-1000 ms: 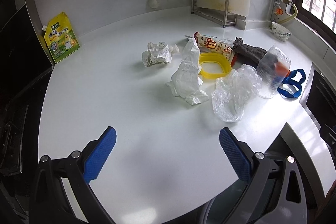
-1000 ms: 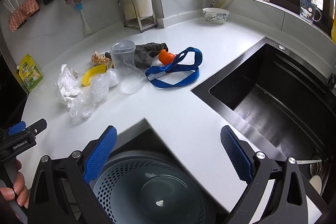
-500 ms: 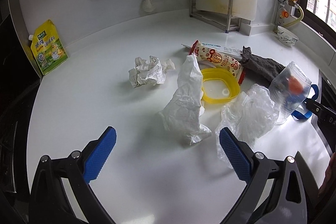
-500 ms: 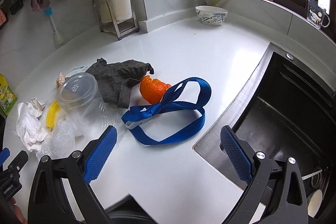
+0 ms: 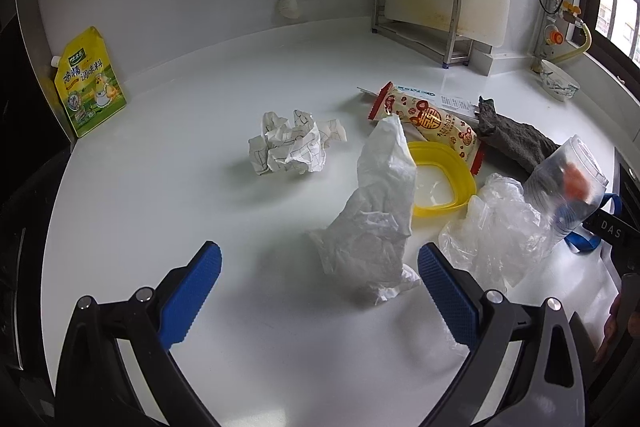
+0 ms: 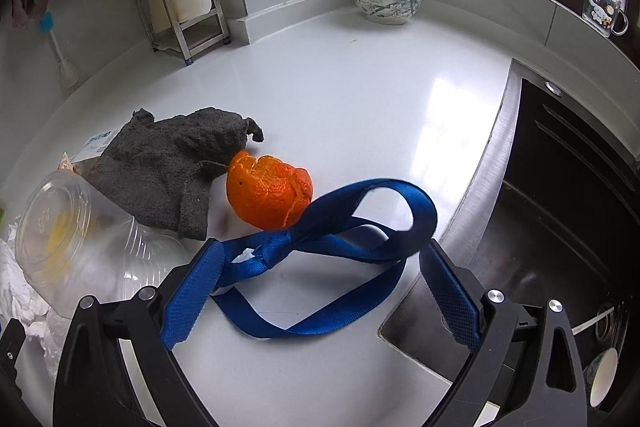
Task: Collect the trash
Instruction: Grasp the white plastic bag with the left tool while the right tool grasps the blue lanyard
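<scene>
On the white table (image 5: pixel 168 195), trash is seen clustered right of centre. Left gripper (image 5: pixel 318 283) is held low over the table with jaws wide apart, nothing clamped; the white crumpled bag (image 5: pixel 376 215) is stood up just ahead, between the blue pads, its lower edge near the right pad (image 5: pixel 448 293). Crumpled paper (image 5: pixel 290 143) is seen farther back left, apart from the bag. A yellow ring lid (image 5: pixel 452 163) is seen just behind the bag, a red-printed snack wrapper (image 5: pixel 430 119) touching its far edge. Clear plastic film (image 5: pixel 496 231) is bunched right of the bag, against a tipped clear plastic cup (image 5: pixel 568 183). A yellow seasoning pouch (image 5: pixel 88 83) is leant at the far left wall.

Right gripper (image 6: pixel 320 291) is also held with jaws apart, empty; a blue strap (image 6: pixel 344 239) is looped on the table between and just ahead of the pads, one end touching the left pad (image 6: pixel 192 291). Orange peel (image 6: pixel 270 191) is seen just behind the strap, touching a grey rag (image 6: pixel 172 163). The clear cup is seen on its side left of the rag. A bowl (image 6: pixel 386 3) is set far back; the sink (image 6: pixel 560 211) is to the right.
</scene>
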The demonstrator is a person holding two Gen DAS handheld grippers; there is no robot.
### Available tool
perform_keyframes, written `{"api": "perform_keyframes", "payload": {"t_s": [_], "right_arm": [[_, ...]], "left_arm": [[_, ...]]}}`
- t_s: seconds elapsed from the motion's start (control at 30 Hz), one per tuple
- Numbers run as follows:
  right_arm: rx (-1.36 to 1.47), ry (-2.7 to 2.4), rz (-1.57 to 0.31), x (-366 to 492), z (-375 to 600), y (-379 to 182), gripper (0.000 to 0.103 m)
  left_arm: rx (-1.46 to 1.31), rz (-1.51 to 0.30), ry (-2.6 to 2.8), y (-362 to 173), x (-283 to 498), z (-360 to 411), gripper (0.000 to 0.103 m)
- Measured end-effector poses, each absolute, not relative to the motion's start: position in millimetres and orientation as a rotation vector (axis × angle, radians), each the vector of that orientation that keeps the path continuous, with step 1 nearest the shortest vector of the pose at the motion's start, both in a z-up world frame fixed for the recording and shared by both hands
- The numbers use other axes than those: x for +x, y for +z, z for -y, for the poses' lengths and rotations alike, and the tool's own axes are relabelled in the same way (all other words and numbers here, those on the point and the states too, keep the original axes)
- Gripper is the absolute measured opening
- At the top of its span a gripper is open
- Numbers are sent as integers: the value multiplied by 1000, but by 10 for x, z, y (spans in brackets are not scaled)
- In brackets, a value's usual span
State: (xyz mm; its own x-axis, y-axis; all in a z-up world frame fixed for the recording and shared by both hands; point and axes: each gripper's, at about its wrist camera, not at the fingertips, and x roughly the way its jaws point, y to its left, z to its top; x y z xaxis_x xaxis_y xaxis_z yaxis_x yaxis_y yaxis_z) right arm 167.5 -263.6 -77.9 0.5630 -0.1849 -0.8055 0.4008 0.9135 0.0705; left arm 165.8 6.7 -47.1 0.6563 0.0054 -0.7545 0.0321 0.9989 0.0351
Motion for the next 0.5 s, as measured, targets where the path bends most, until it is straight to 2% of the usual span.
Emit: {"api": "perform_keyframes", "payload": {"t_s": [0.07, 0.17, 0.23, 0.27, 0.33, 0.4, 0.5], "right_arm": [[264, -336, -904, 1652, 2631, -783, 89], [262, -309, -908, 1613, 2604, -764, 72], [261, -277, -915, 1585, 2583, -756, 44], [268, -260, -913, 1564, 2576, -753, 39], [271, -239, -912, 1518, 2550, -739, 20], [260, -240, -912, 1472, 2526, -716, 8], [273, -233, -910, 1398, 2540, -717, 6]], "left_arm": [[39, -862, -12, -489, 1664, -86, 97], [29, -871, -7, -520, 1679, -126, 97], [23, -879, -6, -540, 1678, -147, 97], [20, -881, -7, -549, 1672, -157, 97], [18, -883, -5, -563, 1662, -172, 97], [14, -887, -4, -573, 1669, -180, 97], [5, -883, 2, -562, 1719, -174, 97]]}}
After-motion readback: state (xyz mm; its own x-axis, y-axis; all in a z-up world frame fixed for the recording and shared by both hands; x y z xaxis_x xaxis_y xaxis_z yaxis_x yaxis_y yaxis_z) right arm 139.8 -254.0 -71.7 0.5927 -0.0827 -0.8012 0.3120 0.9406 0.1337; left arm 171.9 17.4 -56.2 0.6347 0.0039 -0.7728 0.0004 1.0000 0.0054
